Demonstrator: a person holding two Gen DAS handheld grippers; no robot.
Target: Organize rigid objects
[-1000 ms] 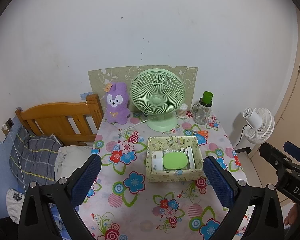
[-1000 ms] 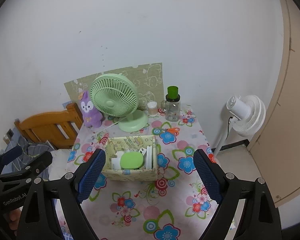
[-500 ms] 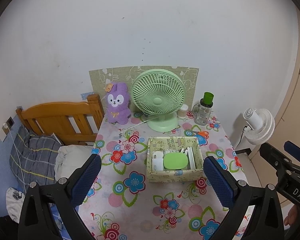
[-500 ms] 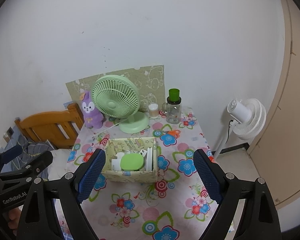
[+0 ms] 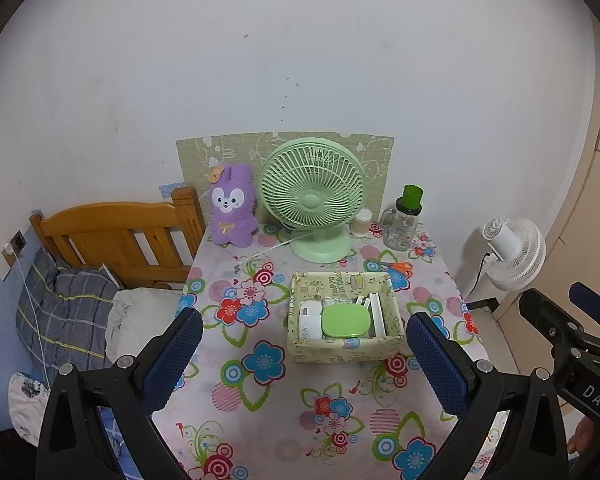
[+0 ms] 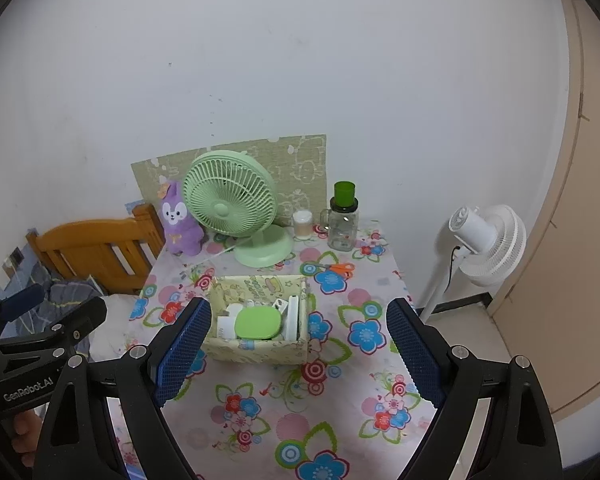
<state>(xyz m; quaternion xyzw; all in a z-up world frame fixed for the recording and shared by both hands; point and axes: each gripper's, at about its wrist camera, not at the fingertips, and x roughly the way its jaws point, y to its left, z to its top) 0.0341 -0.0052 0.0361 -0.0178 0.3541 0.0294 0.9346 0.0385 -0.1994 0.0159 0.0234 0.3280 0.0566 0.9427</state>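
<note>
Storage box (image 5: 342, 350) with green case (image 5: 346, 321) on floral table (image 5: 268, 408), both grippers' fingers apart, empty.

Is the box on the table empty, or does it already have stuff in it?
Not empty. The box holds a green case, white items left of it and flat white pieces on edge along its right side.

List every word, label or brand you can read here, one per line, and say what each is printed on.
"GenRobot.AI": on the black body of the left tool, seen in the right wrist view.
"DAS": on the black body of the right tool, seen in the left wrist view; the rest is cut off.
Print on the box, the white item in it and the jar: too small to read.
</note>
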